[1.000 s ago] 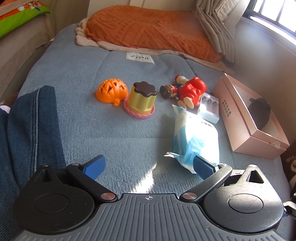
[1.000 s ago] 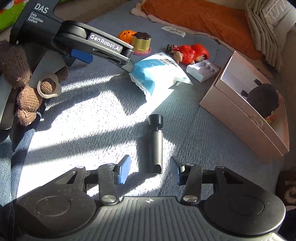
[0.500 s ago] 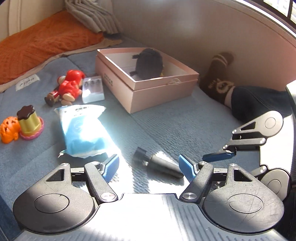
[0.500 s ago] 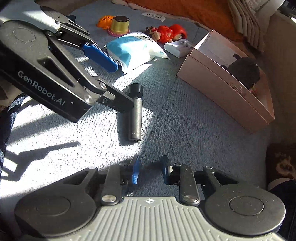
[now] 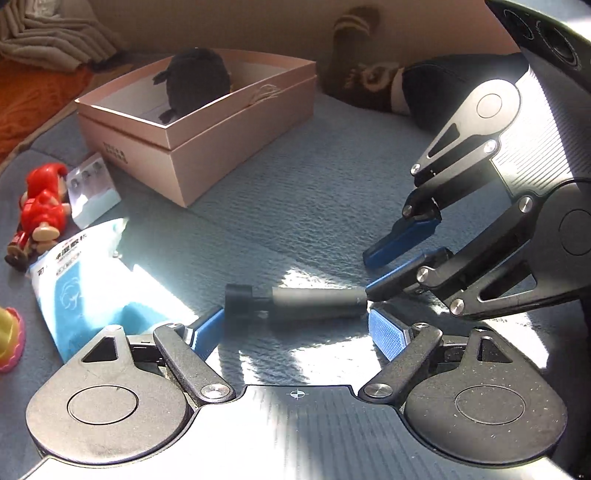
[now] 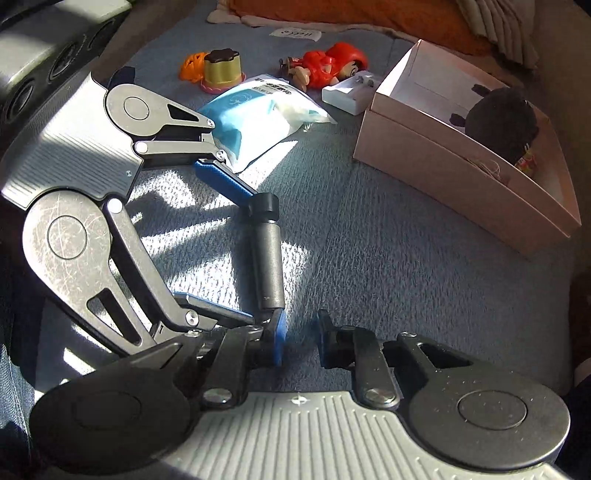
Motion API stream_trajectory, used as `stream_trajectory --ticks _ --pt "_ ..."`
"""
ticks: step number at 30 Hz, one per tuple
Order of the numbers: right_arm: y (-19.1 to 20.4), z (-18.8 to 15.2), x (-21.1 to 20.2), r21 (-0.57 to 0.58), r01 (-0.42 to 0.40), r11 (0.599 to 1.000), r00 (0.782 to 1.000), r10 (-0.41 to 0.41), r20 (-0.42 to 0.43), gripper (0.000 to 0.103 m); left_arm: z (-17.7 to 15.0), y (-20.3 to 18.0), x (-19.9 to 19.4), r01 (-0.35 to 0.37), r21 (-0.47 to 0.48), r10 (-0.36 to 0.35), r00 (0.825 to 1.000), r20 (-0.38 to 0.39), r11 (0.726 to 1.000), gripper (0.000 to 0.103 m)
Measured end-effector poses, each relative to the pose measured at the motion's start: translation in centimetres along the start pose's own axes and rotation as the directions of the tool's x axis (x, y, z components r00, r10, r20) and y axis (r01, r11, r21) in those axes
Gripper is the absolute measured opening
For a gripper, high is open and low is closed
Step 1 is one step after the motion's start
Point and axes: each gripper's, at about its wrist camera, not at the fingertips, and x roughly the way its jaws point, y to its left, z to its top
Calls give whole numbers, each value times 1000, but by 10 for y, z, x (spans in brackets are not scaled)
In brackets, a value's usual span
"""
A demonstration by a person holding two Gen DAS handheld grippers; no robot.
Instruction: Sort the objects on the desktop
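A dark grey cylindrical handle (image 5: 310,301) (image 6: 269,254) lies flat on the blue-grey bed cover. My left gripper (image 5: 295,330) is open, its blue fingers straddling the handle lengthwise, one at each end; in the right wrist view it (image 6: 236,254) reaches in from the left. My right gripper (image 6: 299,341) is open with a narrow gap and empty, just short of the handle's near end; it also shows in the left wrist view (image 5: 384,266). A pink open box (image 5: 207,147) (image 6: 461,173) holds a black plush (image 5: 197,79).
A blue-white packet (image 6: 258,118), a red doll (image 6: 327,68), a white case (image 6: 351,92), a yellow pudding toy (image 6: 221,70) and an orange toy (image 6: 192,64) lie beyond the handle. An orange blanket (image 6: 369,14) lies at the far end. A socked foot (image 5: 369,77) rests behind the box.
My left gripper has swung from the toys over to the handle and come down around it. My right gripper has narrowed and drawn up to the handle's near end.
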Motion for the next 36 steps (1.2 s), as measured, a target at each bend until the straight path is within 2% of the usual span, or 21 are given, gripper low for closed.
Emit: stream_trajectory --ticks 2,7,9,12,14,17,20,21,22,23,26,29,34,36 --pt "-3 3 3 16 18 1000 1000 -18 -3 10 -2 -6 0 -1 21 1 1000 4 1000 94" --pt "-7 3 -1 20 31 999 999 -31 11 8 -5 -7 -4 -4 13 4 1000 -1 1000 95" --pt "-2 3 -11 -22 77 997 995 -76 61 11 -5 -7 -11 -39 -3 39 999 -2 999 95" --pt "2 9 -17 -49 54 997 994 -49 98 22 -5 -1 -26 -133 -100 132 991 -21 986 97" --pt "8 17 -11 -62 26 998 995 -20 101 25 -7 6 -33 -195 -185 185 980 -67 963 98" --pt "15 26 6 -84 -13 996 996 20 82 32 -15 18 -40 -301 -277 265 951 -162 912 99" --pt "21 30 23 -93 -2 996 998 7 57 31 -22 25 -46 -371 -313 319 925 -206 874 99" --pt "24 31 23 -95 8 995 998 -2 60 27 -22 26 -47 -386 -320 332 919 -211 865 99" --pt "26 32 19 -94 10 996 998 -4 62 20 -22 26 -48 -395 -324 342 916 -210 860 99" --pt "28 31 13 -95 10 995 998 -4 68 19 -20 27 -50 -402 -329 351 913 -206 854 99" --pt "31 26 -12 -108 25 994 994 -14 106 19 -15 28 -52 -410 -357 365 911 -189 839 100" --pt "28 16 -39 -83 30 996 992 -19 126 18 -6 33 -53 -413 -422 390 909 -144 807 100" --pt "22 -4 -71 -19 18 1000 991 -15 135 18 12 50 -46 -454 -528 484 870 -91 718 100" --pt "20 -11 -79 1 9 1000 991 -9 135 18 19 55 -37 -472 -534 502 859 -99 702 100"
